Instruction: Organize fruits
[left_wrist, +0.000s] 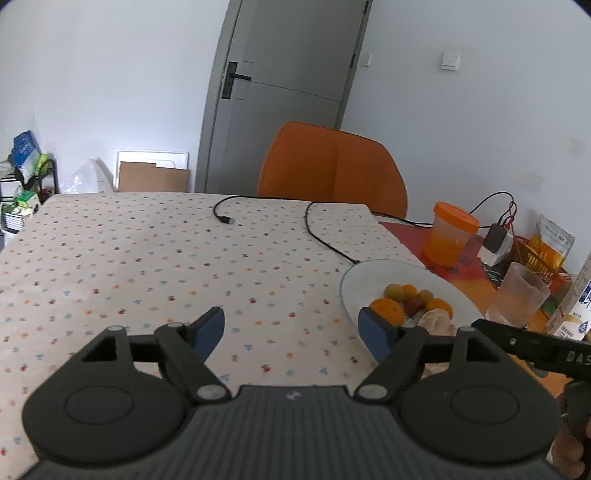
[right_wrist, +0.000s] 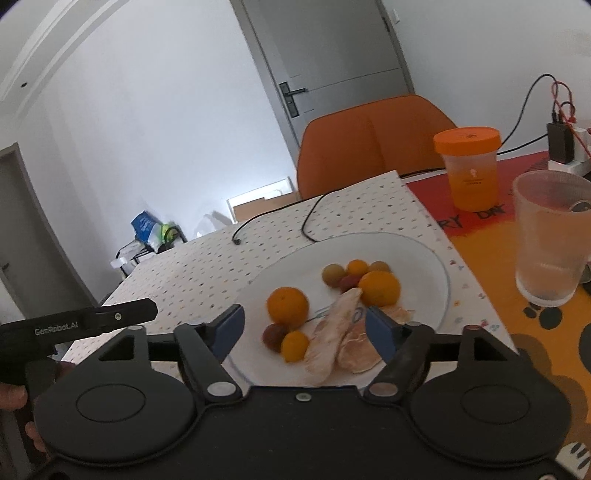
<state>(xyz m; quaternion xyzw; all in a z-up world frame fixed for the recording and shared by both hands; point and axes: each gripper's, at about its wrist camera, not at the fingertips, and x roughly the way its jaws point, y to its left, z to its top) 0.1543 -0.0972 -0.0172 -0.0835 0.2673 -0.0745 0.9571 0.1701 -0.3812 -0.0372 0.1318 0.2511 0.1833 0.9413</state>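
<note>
A white plate (right_wrist: 424, 258) on the dotted tablecloth holds two oranges (right_wrist: 287, 304), several small round fruits (right_wrist: 334, 274) and pale peeled fruit segments (right_wrist: 334, 334). My right gripper (right_wrist: 306, 326) hovers over the plate's near side, open, with the fruit showing between its blue pads and none pressed. In the left wrist view the same plate (left_wrist: 373, 275) lies to the right. My left gripper (left_wrist: 293, 332) stands open above the bare tablecloth, its right pad (left_wrist: 375, 332) in front of the plate's near edge.
An orange-lidded jar (right_wrist: 469, 166), a ribbed clear glass (right_wrist: 550, 240) and a charger with cables (right_wrist: 561, 142) stand right of the plate. A black cable (left_wrist: 314, 225) crosses the tablecloth. An orange chair (left_wrist: 332, 166) stands behind the table. A carton (left_wrist: 576, 306) is at right.
</note>
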